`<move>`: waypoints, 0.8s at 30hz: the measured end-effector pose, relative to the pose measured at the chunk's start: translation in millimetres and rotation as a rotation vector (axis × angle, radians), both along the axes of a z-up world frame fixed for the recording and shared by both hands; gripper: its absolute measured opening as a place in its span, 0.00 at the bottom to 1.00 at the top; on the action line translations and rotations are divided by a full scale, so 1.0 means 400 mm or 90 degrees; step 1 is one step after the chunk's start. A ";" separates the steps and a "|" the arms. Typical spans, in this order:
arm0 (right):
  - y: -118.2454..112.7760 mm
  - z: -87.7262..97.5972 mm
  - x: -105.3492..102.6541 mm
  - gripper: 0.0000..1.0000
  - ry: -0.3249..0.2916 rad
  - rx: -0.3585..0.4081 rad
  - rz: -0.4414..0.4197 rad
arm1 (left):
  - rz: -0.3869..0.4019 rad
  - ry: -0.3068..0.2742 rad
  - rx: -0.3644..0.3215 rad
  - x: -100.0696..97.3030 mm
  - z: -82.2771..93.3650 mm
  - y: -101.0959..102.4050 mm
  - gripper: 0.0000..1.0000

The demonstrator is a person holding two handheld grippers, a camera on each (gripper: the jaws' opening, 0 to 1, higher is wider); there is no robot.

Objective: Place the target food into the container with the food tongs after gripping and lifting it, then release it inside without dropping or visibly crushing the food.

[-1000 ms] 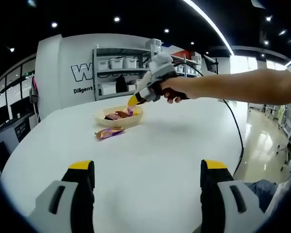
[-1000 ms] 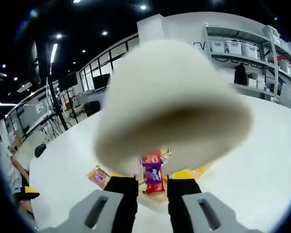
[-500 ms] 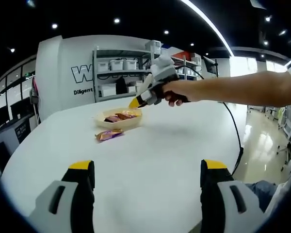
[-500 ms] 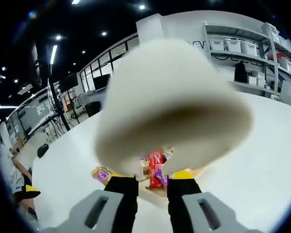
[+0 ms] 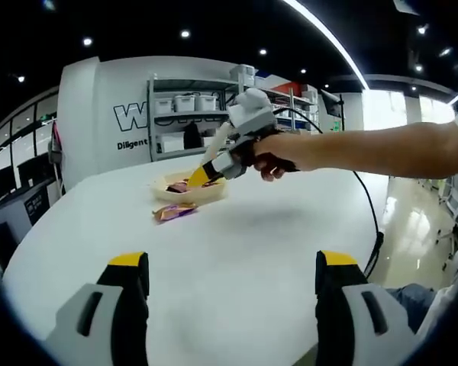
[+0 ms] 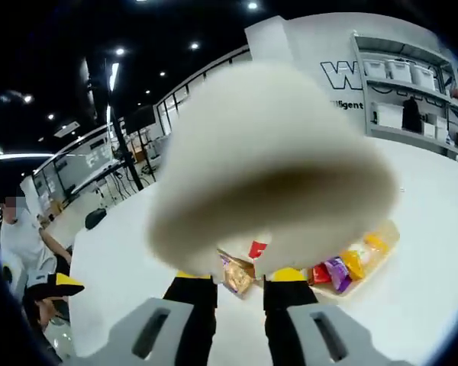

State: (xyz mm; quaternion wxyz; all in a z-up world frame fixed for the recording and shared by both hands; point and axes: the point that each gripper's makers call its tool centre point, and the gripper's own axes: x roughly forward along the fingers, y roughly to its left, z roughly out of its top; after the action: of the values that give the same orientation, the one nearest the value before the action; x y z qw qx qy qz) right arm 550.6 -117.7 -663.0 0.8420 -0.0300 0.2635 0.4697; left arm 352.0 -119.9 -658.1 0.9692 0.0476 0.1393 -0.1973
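Right gripper view: right gripper (image 6: 240,276) is aiming its nearly closed jaws, nothing visibly between, at snack (image 6: 237,274) beside tray (image 6: 388,235); light, crinkly, slippery, so pinching mid-pack. Left gripper (image 5: 230,268) jaws are gaping, idle.

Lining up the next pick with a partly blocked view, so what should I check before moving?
1. Target free on the table: ok. One loose packet lies beside the container, outside it.
2. Aim: ok. In the right gripper view the packet sits between the jaws of the right gripper.
3. Tongs empty and ready to close: cannot tell. They are a white blur that hides their tips.
4. Container ready: ok. It sits flat with several packets inside; whether there is spare room, cannot tell.
5. Left gripper out of the way: ok. It is open, low over the near side of the table.
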 end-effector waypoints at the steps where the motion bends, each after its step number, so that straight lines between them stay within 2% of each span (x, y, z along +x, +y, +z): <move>1: 0.003 -0.008 -0.006 0.17 0.002 -0.006 0.005 | 0.000 0.001 0.000 0.000 -0.002 0.000 0.89; 8: 0.014 -0.049 -0.007 0.17 -0.022 -0.044 0.027 | -0.001 0.002 0.000 -0.002 -0.007 0.001 0.89; 14: 0.022 -0.064 -0.009 0.18 -0.009 -0.046 0.028 | 0.002 0.005 0.000 -0.004 -0.014 0.009 0.89; 18: 0.022 -0.073 -0.051 0.18 -0.001 -0.047 0.031 | 0.005 0.006 -0.001 -0.007 -0.015 0.019 0.89; 24: 0.044 -0.074 -0.077 0.18 0.017 -0.038 0.044 | 0.012 0.002 -0.008 -0.012 -0.010 0.029 0.89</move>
State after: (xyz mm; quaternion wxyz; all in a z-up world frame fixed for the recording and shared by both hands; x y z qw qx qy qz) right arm 519.7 -100.0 -692.6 0.8206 -0.0577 0.2873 0.4907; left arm 347.0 -108.3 -662.1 0.9710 0.0398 0.1403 -0.1893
